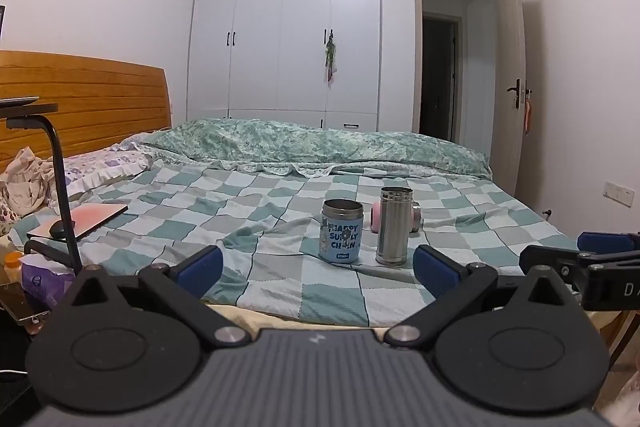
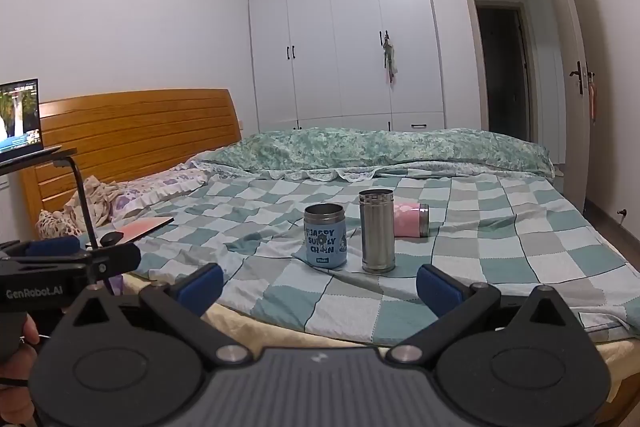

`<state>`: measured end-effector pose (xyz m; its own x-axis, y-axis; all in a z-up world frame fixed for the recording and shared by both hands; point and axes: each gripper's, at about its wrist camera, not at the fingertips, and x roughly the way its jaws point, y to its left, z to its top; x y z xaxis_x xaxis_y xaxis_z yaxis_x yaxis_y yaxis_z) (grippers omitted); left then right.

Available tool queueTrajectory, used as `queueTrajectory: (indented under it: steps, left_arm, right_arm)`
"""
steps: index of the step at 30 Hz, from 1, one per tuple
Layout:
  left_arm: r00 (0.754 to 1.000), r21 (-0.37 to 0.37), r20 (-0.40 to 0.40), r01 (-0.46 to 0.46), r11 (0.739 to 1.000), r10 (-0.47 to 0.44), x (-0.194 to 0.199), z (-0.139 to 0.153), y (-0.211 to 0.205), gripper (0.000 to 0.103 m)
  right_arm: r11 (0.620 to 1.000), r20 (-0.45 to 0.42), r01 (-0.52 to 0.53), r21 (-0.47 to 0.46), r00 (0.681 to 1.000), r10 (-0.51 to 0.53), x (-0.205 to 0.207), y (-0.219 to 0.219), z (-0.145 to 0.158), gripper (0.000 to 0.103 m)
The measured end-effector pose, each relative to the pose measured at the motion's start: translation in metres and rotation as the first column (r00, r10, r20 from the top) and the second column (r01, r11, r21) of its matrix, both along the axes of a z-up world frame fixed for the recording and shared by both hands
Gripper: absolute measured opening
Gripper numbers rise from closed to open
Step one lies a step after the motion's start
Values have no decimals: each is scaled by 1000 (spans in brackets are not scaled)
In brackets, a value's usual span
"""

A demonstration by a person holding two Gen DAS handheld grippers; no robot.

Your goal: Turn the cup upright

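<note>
The pink cup (image 2: 412, 219) lies sideways across the bed (image 2: 520, 247), behind the steel flask (image 2: 377, 231), nearer the right tool (image 2: 320, 287); both tools gape empty.

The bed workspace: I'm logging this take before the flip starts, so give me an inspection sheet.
Surface: checkered bedspread, wrinkled.
Job's things: pink cup lying on its side behind the steel cup; blue cup and steel cup upright.
Clutter: laptop with mouse, pillows by the headboard.
Grippers: left gripper and right gripper open, empty, short of the cups.
Cables: nothing seen.
Surroundings: white wardrobe, open door.
</note>
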<state>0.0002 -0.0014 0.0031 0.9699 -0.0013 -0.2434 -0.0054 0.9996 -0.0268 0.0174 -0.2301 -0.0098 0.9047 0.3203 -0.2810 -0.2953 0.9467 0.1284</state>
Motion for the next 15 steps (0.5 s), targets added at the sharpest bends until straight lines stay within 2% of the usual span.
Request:
queueTrajectory:
  steps: [15]
  left_arm:
    - [1000, 2, 1, 0, 1000, 0, -2, -1, -3, 103]
  right_arm:
    - [1000, 1, -2, -1, 1000, 2, 1, -1, 0, 103]
